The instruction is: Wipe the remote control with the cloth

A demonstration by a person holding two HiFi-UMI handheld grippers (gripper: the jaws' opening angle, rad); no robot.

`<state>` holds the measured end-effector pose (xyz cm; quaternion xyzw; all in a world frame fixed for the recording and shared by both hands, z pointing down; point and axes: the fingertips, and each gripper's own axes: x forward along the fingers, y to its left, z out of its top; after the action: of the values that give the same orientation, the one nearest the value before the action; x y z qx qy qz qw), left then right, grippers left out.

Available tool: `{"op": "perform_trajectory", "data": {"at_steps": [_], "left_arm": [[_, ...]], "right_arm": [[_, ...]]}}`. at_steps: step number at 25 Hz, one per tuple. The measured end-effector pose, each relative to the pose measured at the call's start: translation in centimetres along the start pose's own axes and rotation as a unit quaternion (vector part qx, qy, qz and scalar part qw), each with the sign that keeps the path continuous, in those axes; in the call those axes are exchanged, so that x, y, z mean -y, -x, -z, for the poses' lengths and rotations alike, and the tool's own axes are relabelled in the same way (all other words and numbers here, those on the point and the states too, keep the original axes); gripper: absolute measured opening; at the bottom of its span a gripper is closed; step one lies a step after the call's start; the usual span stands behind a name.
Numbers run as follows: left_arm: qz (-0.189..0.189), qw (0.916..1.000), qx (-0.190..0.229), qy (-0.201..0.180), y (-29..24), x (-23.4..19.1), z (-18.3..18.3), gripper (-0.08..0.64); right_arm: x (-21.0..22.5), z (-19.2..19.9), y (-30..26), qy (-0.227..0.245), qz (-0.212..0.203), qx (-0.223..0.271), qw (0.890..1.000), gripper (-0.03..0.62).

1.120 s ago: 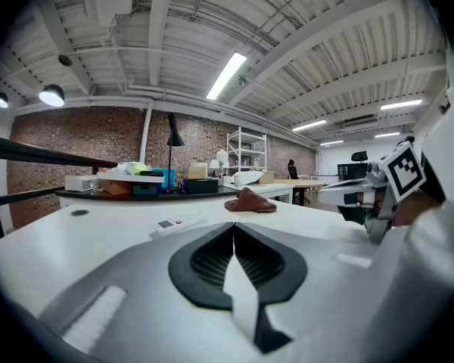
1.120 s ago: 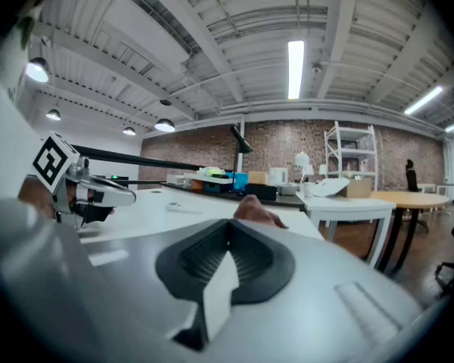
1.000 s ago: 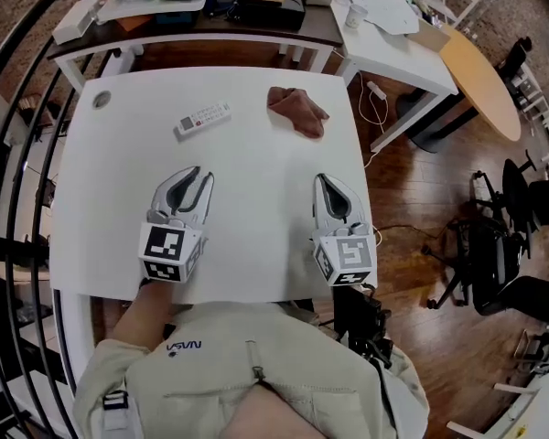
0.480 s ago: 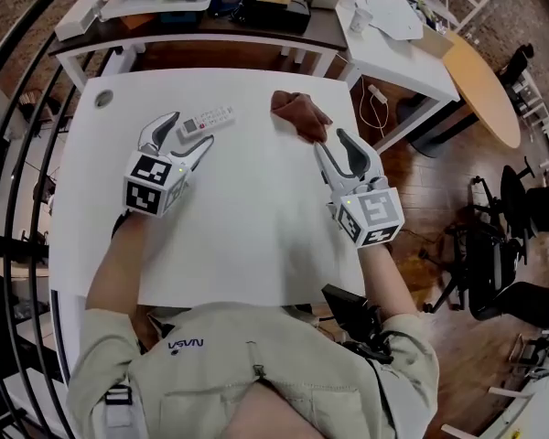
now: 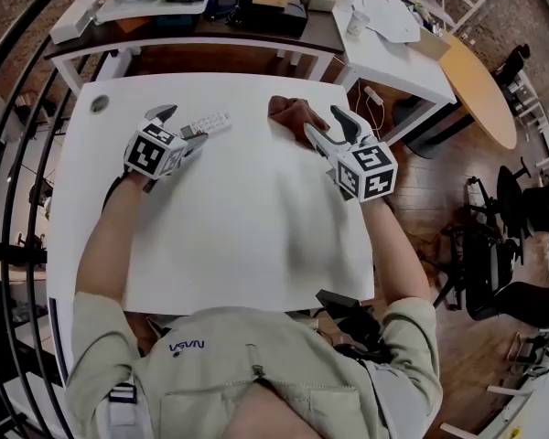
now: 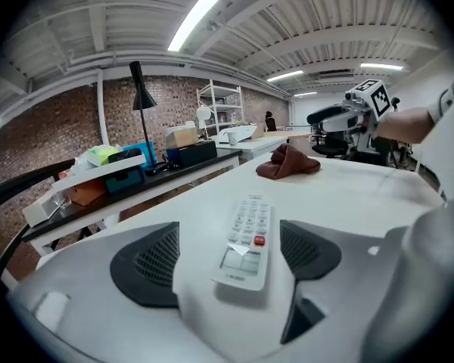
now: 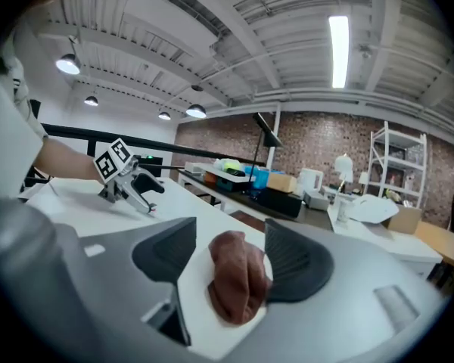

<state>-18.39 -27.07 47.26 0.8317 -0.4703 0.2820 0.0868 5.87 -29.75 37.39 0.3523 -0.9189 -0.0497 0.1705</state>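
The white remote control (image 5: pixel 208 123) lies on the white table (image 5: pixel 256 236) near its far edge. My left gripper (image 5: pixel 180 126) is at its near end. In the left gripper view the remote (image 6: pixel 246 240) lies between the jaws of that gripper (image 6: pixel 234 252); they are opening and the pads stand clear of it. The brown cloth (image 5: pixel 291 112) is bunched up to the right of the remote. My right gripper (image 5: pixel 325 123) is at its near side. In the right gripper view the cloth (image 7: pixel 237 282) sits between that gripper's (image 7: pixel 231 259) opening jaws, not squeezed.
A small grey round disc (image 5: pixel 99 104) sits in the table's far left corner. Behind the table stands a dark desk (image 5: pixel 210 21) with trays and boxes, and a white side table (image 5: pixel 393 35) with papers. Office chairs (image 5: pixel 494 245) stand on the right, a black railing (image 5: pixel 9 154) on the left.
Both grippers went from the table's near edge to its far side, the left to the remote, the right to the cloth. Both sets of jaws opened from nearly shut.
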Motion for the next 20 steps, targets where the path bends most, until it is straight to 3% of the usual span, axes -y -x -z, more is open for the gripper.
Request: {"op": "perform_trajectory", "data": {"at_steps": [6,12,17,20], "left_arm": [[0.053,0.9979,-0.038,-0.002,-1.8,1.0,1.3,0.404],[0.080,0.9952,-0.056,0.001,-2.1,1.3,1.5,0.394],[0.099,0.9930,-0.063,-0.010,-1.8,1.7,1.6,0.356],[0.113,0.9911,-0.065,-0.027,-1.7,2.0,1.6,0.292]], "right_arm": [[0.3,1.1,-3.0,-0.020,-0.036,-0.033,0.999,0.304],[0.3,2.3,-4.6,-0.034,-0.053,-0.047,0.997,0.311],[0.7,3.6,-5.3,-0.063,-0.059,-0.056,0.995,0.321],[0.7,4.4,-5.7,-0.068,-0.067,-0.067,0.993,0.346]]}}
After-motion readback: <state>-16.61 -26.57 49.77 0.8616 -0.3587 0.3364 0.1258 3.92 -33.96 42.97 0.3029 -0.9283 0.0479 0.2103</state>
